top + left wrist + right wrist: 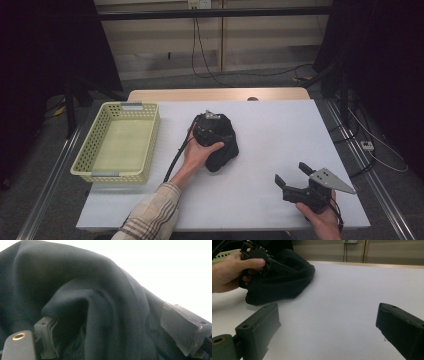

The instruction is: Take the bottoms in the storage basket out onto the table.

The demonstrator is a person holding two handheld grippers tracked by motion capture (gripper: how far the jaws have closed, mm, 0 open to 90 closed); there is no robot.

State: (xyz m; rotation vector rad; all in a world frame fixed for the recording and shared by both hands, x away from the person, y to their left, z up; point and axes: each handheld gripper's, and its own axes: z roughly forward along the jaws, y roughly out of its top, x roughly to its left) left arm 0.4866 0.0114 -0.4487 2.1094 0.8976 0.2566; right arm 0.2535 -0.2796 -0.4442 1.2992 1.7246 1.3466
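Note:
A crumpled black cloth [223, 151] lies on the white table [280, 125] near its middle. My left gripper [212, 131] is pressed down into the cloth, held by a hand with a plaid sleeve. In the left gripper view the gripper [116, 335] has its jaws wide apart, with a thick fold of the cloth [100, 305] bunched between them and no squeeze on it. My right gripper [290, 171] rests near the table's front right, open and with nothing in it. The right gripper view has its jaws [328, 322] spread over bare table, with the cloth [287, 282] and the left hand [229, 272] farther off.
A pale yellow plastic basket [150, 135] stands at the table's left side, with nothing inside. Cables trail across the floor beyond the far edge. Dark stands flank the table on both sides.

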